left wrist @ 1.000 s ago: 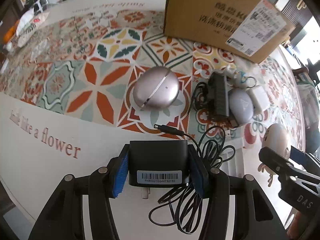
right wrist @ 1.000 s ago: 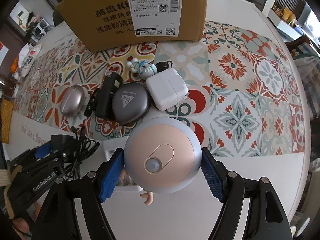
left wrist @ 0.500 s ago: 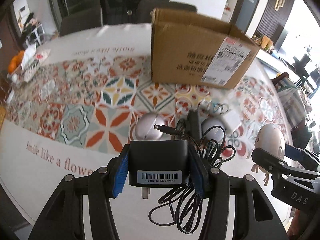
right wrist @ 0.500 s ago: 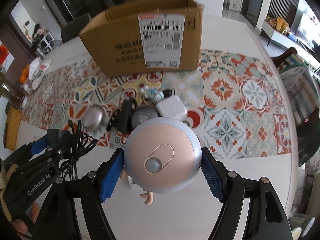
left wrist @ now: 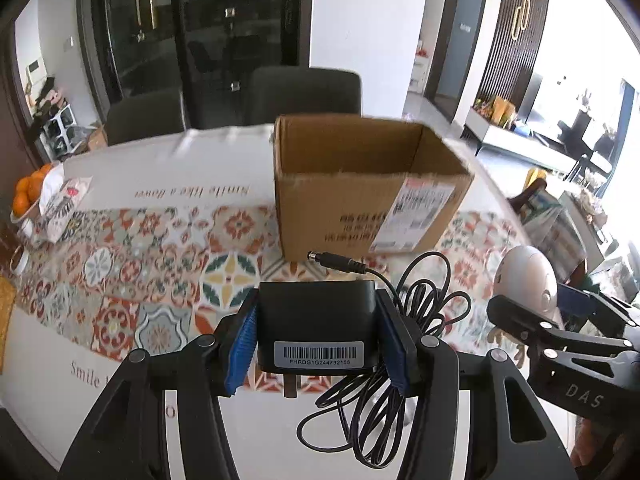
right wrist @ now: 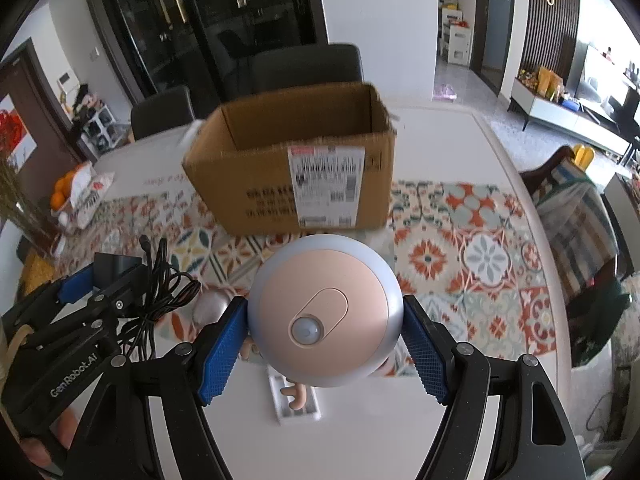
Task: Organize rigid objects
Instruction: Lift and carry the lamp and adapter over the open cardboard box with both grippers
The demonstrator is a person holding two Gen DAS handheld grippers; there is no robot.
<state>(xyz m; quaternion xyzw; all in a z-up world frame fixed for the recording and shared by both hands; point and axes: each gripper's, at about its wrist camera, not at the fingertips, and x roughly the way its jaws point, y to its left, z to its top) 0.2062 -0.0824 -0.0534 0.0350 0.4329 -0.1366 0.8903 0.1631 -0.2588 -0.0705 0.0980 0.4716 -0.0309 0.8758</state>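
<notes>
Left wrist view: the left gripper [left wrist: 318, 346] pinches a black power adapter [left wrist: 317, 326] at lower centre, its coiled cable [left wrist: 384, 364] dangling right; an open cardboard box [left wrist: 368, 192] stands above.

Right wrist view: the right gripper [right wrist: 324, 354] clamps a round pink-faced figurine [right wrist: 325, 314] at centre, below the box [right wrist: 292, 168].

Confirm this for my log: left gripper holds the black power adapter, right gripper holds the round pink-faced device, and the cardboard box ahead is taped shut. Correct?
Not quite. The cardboard box is open at the top; the right wrist view shows its bare inner walls. The rest holds: left gripper clamps the black power adapter, right gripper the round pink-faced device.
</notes>
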